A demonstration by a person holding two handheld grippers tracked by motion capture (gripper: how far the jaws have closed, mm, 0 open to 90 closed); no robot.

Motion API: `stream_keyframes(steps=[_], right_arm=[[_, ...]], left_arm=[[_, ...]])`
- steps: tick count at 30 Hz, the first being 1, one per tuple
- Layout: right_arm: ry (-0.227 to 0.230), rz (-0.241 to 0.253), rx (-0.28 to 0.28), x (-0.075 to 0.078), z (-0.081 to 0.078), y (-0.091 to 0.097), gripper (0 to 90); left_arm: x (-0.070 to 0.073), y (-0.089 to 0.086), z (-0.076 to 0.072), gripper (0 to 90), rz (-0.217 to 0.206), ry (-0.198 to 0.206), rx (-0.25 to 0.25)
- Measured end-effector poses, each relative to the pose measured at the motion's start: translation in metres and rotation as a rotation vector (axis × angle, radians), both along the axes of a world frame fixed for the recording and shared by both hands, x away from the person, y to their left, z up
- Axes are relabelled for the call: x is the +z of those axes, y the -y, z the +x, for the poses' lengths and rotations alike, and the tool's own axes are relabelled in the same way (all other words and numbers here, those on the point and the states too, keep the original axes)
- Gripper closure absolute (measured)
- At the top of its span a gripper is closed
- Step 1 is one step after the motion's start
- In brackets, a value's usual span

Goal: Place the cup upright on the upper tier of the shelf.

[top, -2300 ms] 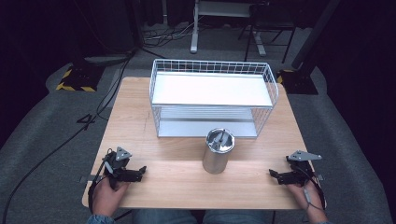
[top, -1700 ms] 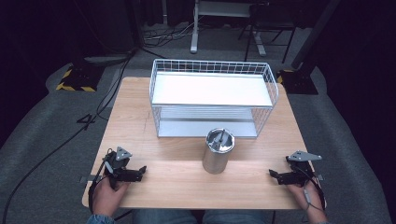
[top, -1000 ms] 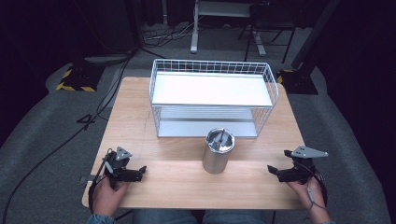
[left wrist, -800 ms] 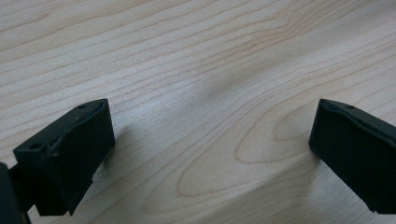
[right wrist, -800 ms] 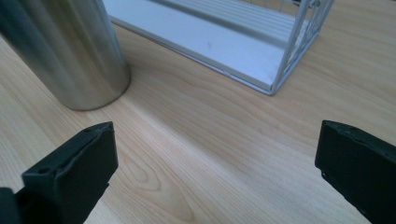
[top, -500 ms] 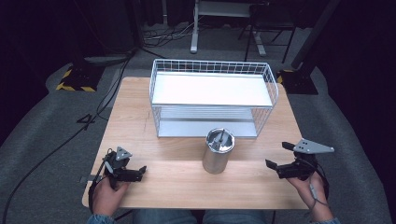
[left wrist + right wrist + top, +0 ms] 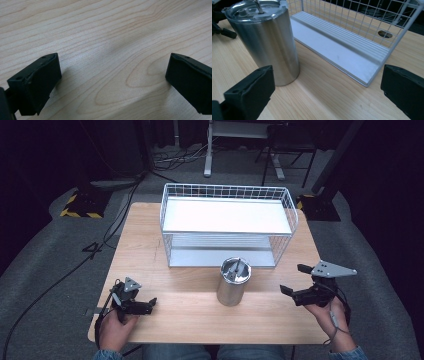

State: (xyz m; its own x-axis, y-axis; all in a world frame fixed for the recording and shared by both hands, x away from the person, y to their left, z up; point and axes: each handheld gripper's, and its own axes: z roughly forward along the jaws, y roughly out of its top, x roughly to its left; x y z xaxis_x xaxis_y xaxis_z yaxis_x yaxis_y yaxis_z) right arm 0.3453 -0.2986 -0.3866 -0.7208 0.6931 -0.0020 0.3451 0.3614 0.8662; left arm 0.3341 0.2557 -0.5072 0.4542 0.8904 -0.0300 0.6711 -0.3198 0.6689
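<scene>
While the steel tumbler [image 7: 233, 281] stands upright near the middle of the front half of the wooden table [image 7: 150, 245], just before the white wire rack [image 7: 227, 227], we hold the right gripper [image 7: 295, 282] near the right edge, jaws spread wide toward its smooth round wall. The left gripper [image 7: 150, 303] lies near the front left corner, jaws spread, nothing between them.

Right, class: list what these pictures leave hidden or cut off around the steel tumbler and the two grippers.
- Steel tumbler: contents hidden by its lid; right gripper view cuts off the lid's far edge.
- Left gripper: its own view shows bare wooden table between open jaws.
- Wire rack: lower shelf partly hidden beneath upper shelf, high view.
</scene>
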Motion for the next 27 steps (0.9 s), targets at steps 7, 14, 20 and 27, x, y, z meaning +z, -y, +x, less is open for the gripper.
stream_keyframes(steps=[7, 14, 20, 27], right_arm=[[-0.002, 0.018, 0.038, 0.004, 0.000, -0.017, 0.0], [0.003, 0.024, 0.086, 0.009, 0.003, -0.039, 0.0], [-0.005, 0.019, 0.130, 0.008, 0.008, -0.059, 0.0], [-0.002, 0.041, 0.158, 0.006, 0.010, -0.075, 0.0]], left_arm=[[0.000, 0.000, 0.000, 0.6, -0.001, 0.001, 0.000], [0.000, 0.000, 0.000, 0.6, -0.001, 0.001, 0.000], [0.000, 0.000, 0.000, 0.6, 0.000, 0.000, 0.001], [0.000, 0.000, 0.000, 0.6, 0.000, 0.000, 0.000]])
